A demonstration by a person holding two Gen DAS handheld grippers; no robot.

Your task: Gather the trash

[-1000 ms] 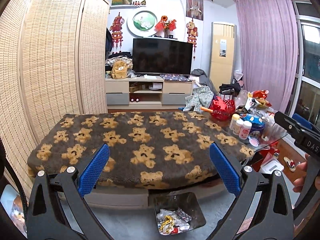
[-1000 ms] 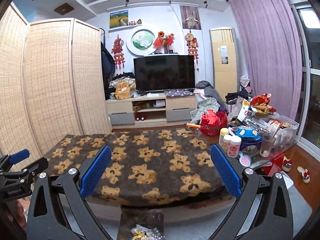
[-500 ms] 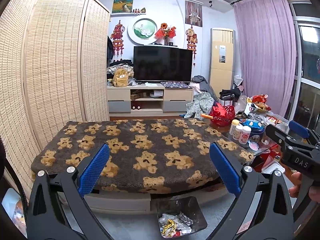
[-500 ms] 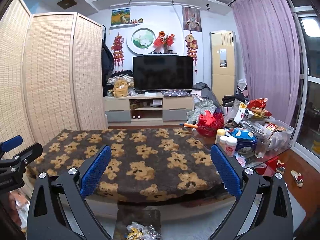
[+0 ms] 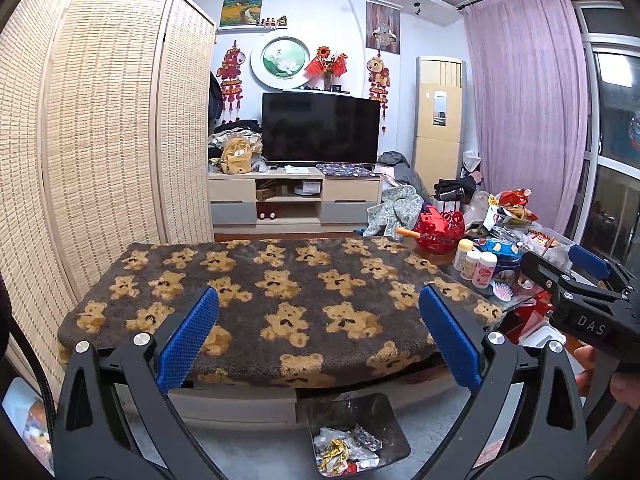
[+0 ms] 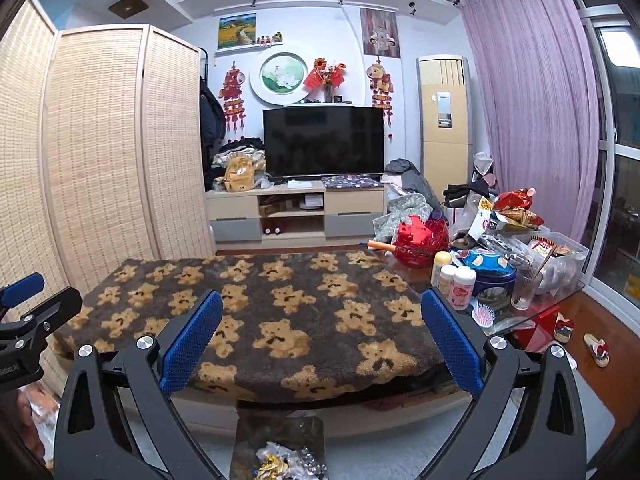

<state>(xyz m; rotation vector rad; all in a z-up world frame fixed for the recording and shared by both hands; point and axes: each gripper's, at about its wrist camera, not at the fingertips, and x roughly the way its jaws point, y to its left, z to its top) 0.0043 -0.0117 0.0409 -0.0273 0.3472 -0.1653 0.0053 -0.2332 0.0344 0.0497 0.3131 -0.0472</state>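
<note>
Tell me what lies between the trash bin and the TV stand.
The table with the teddy-bear blanket fills most of the stretch between the trash bin and the TV stand, then floor; clearest in the left wrist view.

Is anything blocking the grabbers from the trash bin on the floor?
Nothing visible does. The bin sits open on the floor in front of the teddy blanket, just below both open grippers, left and right. Wrappers already lie inside.

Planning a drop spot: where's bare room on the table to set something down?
The teddy-bear blanket is bare from the bamboo screen side to its right edge. Crowded: the glass end on the right, with bottles, blue tin, drinking glass, hairbrush and red basket. The trash bin sits on the floor below the near edge.
</note>
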